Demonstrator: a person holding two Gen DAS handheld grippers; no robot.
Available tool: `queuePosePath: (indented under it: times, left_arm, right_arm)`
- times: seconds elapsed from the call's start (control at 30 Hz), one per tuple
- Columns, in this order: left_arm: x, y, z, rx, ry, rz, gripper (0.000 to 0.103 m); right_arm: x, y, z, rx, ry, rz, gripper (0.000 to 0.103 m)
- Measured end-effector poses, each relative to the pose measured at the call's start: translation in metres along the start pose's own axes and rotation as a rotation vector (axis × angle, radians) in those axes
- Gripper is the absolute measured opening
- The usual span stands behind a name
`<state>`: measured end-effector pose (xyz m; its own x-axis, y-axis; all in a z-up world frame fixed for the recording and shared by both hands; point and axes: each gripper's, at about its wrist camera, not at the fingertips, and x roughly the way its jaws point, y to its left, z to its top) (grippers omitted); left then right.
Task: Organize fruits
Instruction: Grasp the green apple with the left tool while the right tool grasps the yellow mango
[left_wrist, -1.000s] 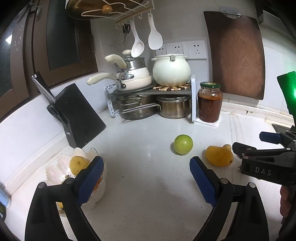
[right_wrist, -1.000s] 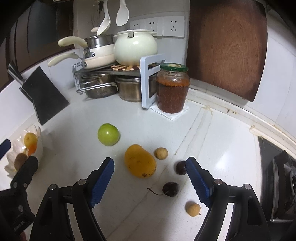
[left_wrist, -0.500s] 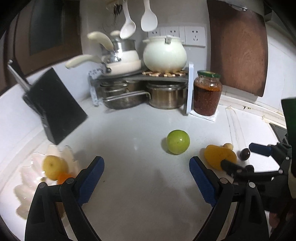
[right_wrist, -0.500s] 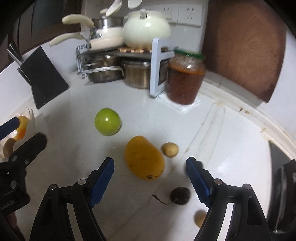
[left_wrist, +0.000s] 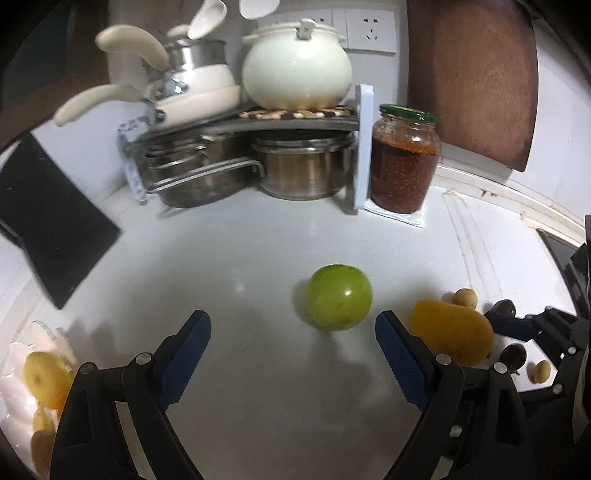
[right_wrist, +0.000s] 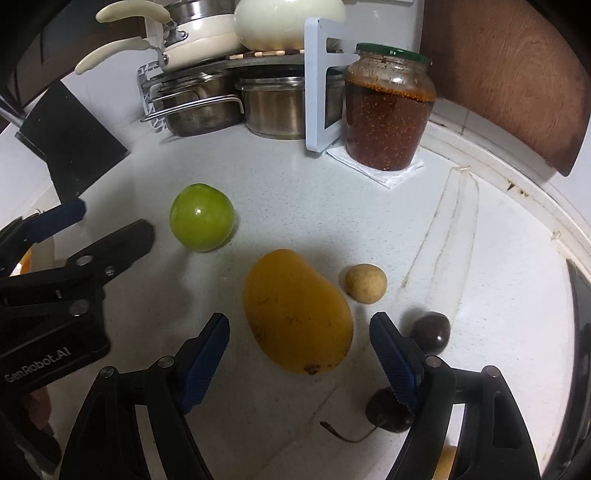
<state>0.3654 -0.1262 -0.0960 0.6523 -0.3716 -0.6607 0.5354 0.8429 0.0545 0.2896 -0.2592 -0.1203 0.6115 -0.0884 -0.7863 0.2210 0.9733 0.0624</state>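
Observation:
A green round fruit (left_wrist: 339, 297) lies on the white counter just beyond my open left gripper (left_wrist: 293, 354), nearer its right finger; it also shows in the right wrist view (right_wrist: 201, 218). A yellow mango (right_wrist: 297, 310) lies between the fingers of my open right gripper (right_wrist: 299, 358), which is not closed on it. A small tan fruit (right_wrist: 365, 283) and two dark cherries (right_wrist: 430, 331) (right_wrist: 388, 410) lie right of the mango. A white shell-shaped bowl (left_wrist: 22, 365) at the far left holds a yellow fruit (left_wrist: 46, 378).
A jar of red sauce (right_wrist: 388, 110) stands behind the fruits beside a white rack with steel pots (left_wrist: 299, 166) and a white pot (left_wrist: 295, 70). A black knife block (left_wrist: 48, 221) leans at the left. A brown cutting board (left_wrist: 472, 77) leans on the back wall.
Both grippers have moved forward and lower: the left one has closed in on the green fruit, the right one on the mango. The bowl has slid to the left view's edge.

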Motion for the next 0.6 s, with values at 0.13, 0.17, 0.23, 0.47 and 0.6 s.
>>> queuePosePath:
  times: [0.13, 0.17, 0.23, 0.47, 0.6]
  left_arm:
    - [0.018, -0.002, 0.006, -0.004, 0.034, -0.054, 0.087]
    - [0.023, -0.003, 0.007, -0.003, 0.041, -0.065, 0.086]
    - [0.03, -0.005, 0.009, 0.002, 0.049, -0.072, 0.085]
    - [0.051, -0.014, 0.019, 0.028, 0.086, -0.081, 0.075]
    - [0.061, -0.022, 0.023, 0.066, 0.11, -0.078, 0.063]
  right_arm:
    - [0.008, 0.0, 0.004, 0.012, 0.014, 0.022, 0.073]
    - [0.01, -0.001, 0.006, 0.016, 0.018, 0.025, 0.073]
    - [0.012, -0.002, 0.007, 0.022, 0.02, 0.03, 0.069]
    - [0.02, -0.007, 0.012, 0.047, 0.03, 0.047, 0.063]
    - [0.022, -0.009, 0.015, 0.055, 0.031, 0.058, 0.06]
